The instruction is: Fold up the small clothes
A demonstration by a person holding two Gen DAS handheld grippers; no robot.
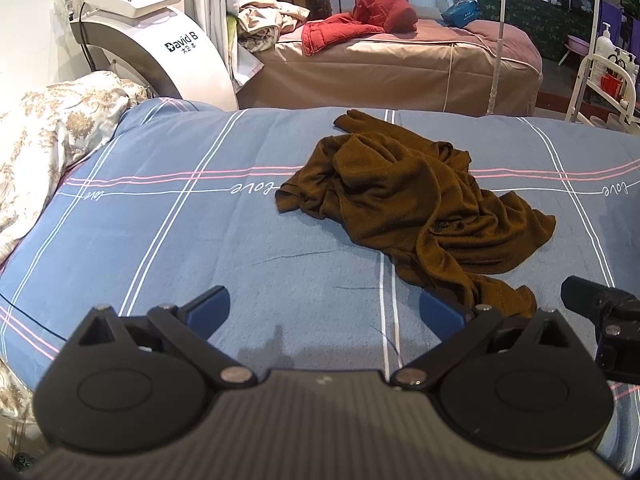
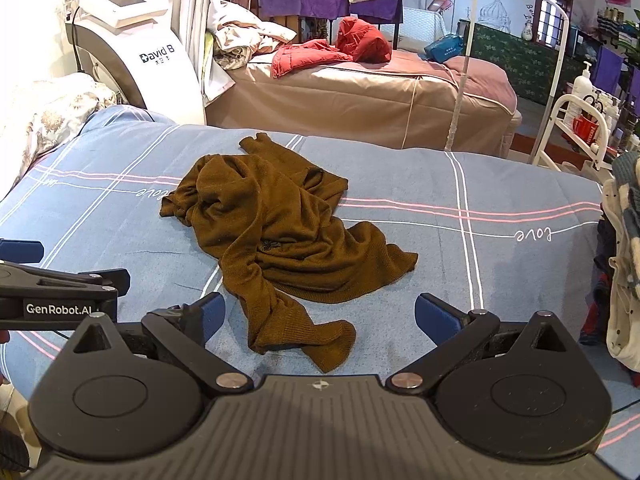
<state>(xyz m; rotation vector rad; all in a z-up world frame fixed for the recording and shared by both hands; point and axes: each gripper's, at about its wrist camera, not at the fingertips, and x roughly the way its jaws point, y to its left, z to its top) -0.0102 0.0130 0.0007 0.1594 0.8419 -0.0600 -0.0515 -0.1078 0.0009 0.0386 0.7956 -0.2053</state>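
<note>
Left tool [image 1: 324, 312]: black linkage arms, blue pads, jaws spread wide, nothing between them; hovers over the near part of the bed. One blue fingertip [image 1: 438, 312] lies just beside the near end of the garment in the left wrist view; contact cannot be told.

Right tool [image 2: 320, 314]: same build, jaws likewise spread wide and empty. The ribbed cuff end of the garment lies on the bed between its two pads, short of the tool body. The left tool shows at the left edge of this view, lettered "GenRobot.AI".

Brown knit garment [image 2: 280, 236]: crumpled, unfolded, one heap near the middle of the bed, ahead of both tools. One sleeve points toward the far edge; another long part trails toward the tools. Small dark emblem on the fabric.

Bed [image 1: 180, 240]: blue cover with white and pink stripes, script "Love" printed upside down as seen.

Floral quilt [image 1: 44, 140]: bunched at the bed's left end.

White machine [image 1: 160, 48]: marked "David B", screen on top, behind the bed at left.

Second bed [image 1: 400, 68]: pinkish-brown cover, beyond the first; a red jacket [image 1: 360, 20] lies on it.

White trolley [image 2: 576, 132]: far right, holding bottles and a red cup.
</note>
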